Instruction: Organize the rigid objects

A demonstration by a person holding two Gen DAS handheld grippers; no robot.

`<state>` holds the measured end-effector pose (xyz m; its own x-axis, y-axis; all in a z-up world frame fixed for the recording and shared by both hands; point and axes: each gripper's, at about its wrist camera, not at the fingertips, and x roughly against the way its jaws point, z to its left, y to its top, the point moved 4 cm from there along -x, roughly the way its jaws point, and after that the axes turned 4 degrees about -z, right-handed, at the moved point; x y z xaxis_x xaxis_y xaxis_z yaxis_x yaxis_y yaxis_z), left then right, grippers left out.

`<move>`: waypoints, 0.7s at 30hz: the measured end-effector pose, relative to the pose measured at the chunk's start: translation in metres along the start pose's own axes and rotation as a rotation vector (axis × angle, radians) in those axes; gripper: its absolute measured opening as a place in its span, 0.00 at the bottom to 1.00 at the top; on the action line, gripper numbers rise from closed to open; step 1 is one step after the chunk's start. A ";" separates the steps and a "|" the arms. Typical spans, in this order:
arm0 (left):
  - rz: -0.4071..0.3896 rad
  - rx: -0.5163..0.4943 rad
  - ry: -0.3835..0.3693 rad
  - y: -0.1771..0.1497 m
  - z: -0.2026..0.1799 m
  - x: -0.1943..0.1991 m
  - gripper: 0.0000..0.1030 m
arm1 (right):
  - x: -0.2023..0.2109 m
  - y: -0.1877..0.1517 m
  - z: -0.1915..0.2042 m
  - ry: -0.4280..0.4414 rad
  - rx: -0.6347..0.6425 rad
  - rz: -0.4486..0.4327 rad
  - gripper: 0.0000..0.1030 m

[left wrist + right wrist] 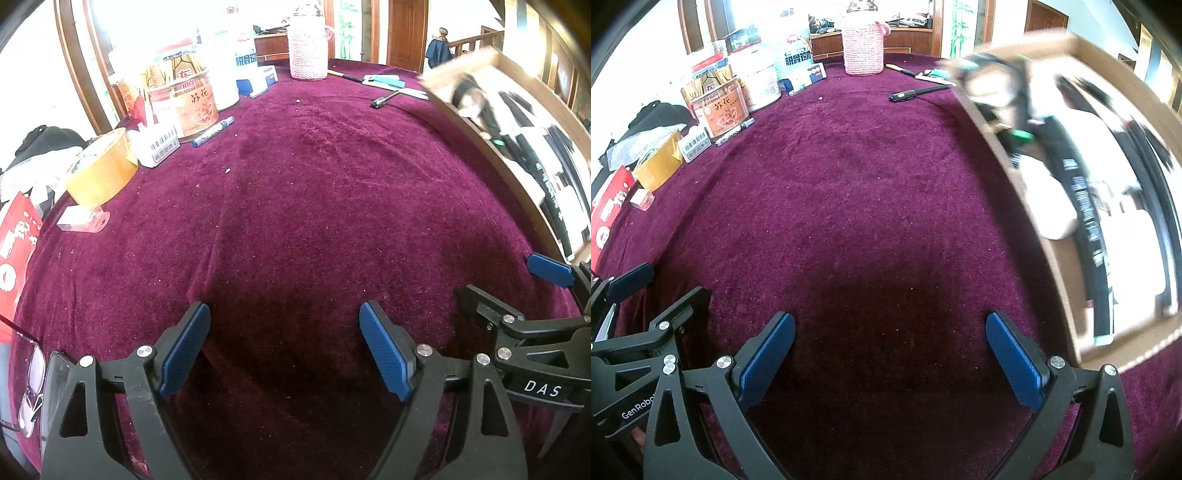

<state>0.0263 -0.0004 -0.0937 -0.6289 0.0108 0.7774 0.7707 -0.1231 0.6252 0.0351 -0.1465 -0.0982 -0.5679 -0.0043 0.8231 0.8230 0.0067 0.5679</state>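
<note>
Pens and remotes already fill the cardboard box (1067, 206); both grippers, left (284, 347) and right (890, 362), hover released and empty over the bench (295, 206). Next likely target: the black pen (916, 93).

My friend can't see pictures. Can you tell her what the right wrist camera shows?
Two open blue-padded fingers of the right gripper hang over a bare purple tablecloth, holding nothing. A blurry cardboard box of black and white things sits on the right; tins, a pink knitted jar and a black pen lie farther back.
</note>
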 end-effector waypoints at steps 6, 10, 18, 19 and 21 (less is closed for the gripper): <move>0.000 0.000 0.000 0.000 0.000 0.000 0.81 | 0.000 -0.001 0.000 0.000 0.001 -0.001 0.98; 0.000 0.000 0.000 0.000 0.000 0.000 0.81 | 0.000 -0.001 0.000 0.000 0.001 -0.003 0.98; 0.000 0.001 0.001 0.001 0.000 0.000 0.82 | -0.001 -0.002 0.000 0.000 0.002 -0.005 0.98; 0.000 0.001 0.001 0.001 0.000 -0.001 0.82 | -0.001 -0.002 0.000 0.000 0.002 -0.005 0.98; 0.000 0.001 0.001 0.001 0.001 -0.002 0.82 | -0.001 -0.002 0.000 0.000 0.003 -0.006 0.98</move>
<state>0.0285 0.0003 -0.0941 -0.6292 0.0099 0.7772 0.7706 -0.1225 0.6254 0.0339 -0.1469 -0.1006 -0.5728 -0.0045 0.8197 0.8196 0.0093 0.5728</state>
